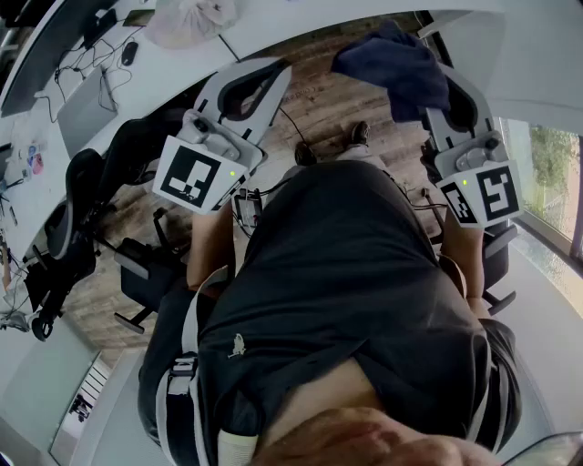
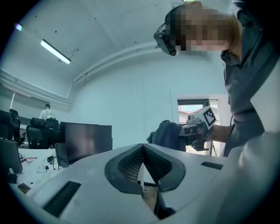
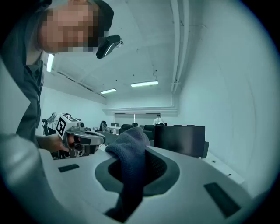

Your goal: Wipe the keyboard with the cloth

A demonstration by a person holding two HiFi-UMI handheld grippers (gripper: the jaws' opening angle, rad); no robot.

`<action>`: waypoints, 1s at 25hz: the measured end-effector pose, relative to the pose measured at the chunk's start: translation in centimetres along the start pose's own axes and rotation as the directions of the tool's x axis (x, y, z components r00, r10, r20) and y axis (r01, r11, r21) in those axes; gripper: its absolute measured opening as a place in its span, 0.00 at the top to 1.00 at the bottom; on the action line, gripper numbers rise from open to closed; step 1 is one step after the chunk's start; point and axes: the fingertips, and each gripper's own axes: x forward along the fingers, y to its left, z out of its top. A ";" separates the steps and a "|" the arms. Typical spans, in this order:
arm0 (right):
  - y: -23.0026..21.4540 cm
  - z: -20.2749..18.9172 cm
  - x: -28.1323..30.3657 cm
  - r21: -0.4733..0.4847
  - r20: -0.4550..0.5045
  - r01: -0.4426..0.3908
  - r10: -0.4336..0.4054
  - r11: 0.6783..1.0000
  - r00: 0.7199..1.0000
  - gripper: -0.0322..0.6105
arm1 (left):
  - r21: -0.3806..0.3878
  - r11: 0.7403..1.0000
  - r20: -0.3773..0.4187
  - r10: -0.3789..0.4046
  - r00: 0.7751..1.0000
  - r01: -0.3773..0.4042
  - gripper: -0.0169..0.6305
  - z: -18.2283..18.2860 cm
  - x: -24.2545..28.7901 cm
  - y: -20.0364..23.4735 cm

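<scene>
Right hand-held gripper gripping blue cloth, left hand-held gripper closed

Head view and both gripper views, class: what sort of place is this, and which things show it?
Probably an open-plan office or lab: a long white desk, black office chairs beside it, a dark monitor and ceiling strip lights.

Looked like an open-plan office: long white desks strewn with cables, black swivel chairs on a wood-look floor, dark monitors, strip lights overhead, and a person in white by the far desks.
</scene>
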 end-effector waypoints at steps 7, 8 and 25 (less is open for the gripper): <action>-0.2 -0.3 0.1 0.004 -0.004 -0.009 0.009 1.000 1.000 0.90 | -0.039 0.999 -0.014 0.013 1.000 -0.013 0.97 -0.6 0.2 -0.2; -0.3 -0.4 0.1 0.006 -0.004 -0.011 0.011 1.000 1.000 0.90 | -0.038 0.999 -0.016 0.014 1.000 -0.014 0.97 -0.6 0.2 -0.2; -10.6 -2.2 -0.5 0.085 0.029 -0.103 0.101 0.991 0.994 0.89 | -0.012 0.998 -0.086 0.060 0.994 -0.061 0.97 -1.0 10.4 -1.9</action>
